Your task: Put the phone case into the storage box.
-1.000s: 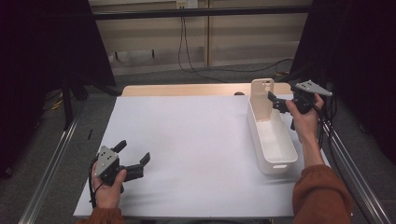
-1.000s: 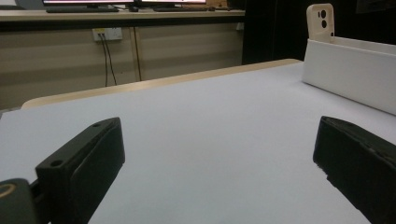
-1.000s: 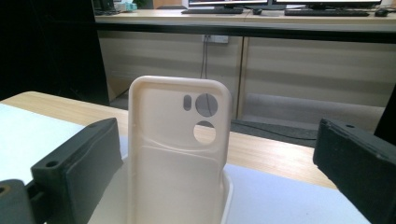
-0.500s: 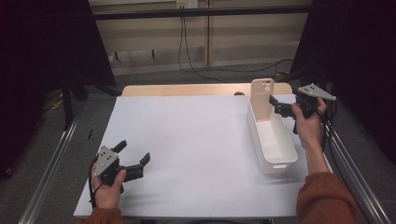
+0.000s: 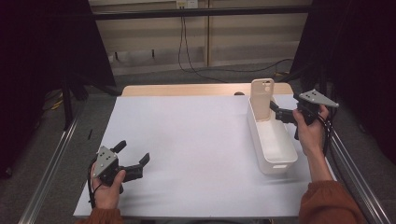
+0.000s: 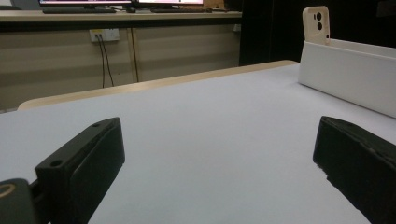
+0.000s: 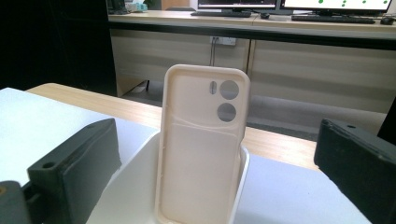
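Observation:
A cream phone case stands upright, leaning on the far end wall of a long white bin at the table's right. In the right gripper view the case faces me with its camera holes at the top, rising out of the bin. My right gripper is open just right of the case, jaws pointing left at it and apart from it. In its own view the right gripper has the case between its spread jaws but farther off. My left gripper rests open and empty at the front left; in its view the left gripper faces the bin and case.
A white sheet covers the table, with a wooden edge at the back. Metal rails run along both sides. Dark curtains hang left and right. A desk with monitors stands beyond the table.
My right gripper has come down and nearer along the bin's right side, ending level with the phone case. The left gripper has stayed where it was.

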A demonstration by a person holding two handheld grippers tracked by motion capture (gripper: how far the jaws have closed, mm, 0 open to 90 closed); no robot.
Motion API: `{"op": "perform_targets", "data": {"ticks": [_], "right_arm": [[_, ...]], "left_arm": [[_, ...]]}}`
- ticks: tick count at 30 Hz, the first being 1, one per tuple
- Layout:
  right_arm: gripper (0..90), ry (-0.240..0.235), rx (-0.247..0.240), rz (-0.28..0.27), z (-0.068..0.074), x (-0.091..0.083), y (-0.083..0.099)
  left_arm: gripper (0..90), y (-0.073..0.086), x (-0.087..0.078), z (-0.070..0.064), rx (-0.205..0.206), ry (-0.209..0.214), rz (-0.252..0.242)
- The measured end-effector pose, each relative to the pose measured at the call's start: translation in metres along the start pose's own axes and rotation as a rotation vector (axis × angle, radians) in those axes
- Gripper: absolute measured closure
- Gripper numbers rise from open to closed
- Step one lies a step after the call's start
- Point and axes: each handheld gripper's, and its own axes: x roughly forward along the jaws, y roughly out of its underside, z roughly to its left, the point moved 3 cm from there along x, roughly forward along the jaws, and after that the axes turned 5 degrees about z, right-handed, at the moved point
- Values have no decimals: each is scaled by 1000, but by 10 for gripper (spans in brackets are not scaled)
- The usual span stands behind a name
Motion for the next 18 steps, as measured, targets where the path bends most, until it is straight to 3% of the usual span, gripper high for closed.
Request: {"op": "perform_targets", "data": {"ticks": [18], "right_arm": [[0,-6,-20,-29,11,-32,3]], "left_arm": [[23,0,-2,-1,4,-1,-2]]}}
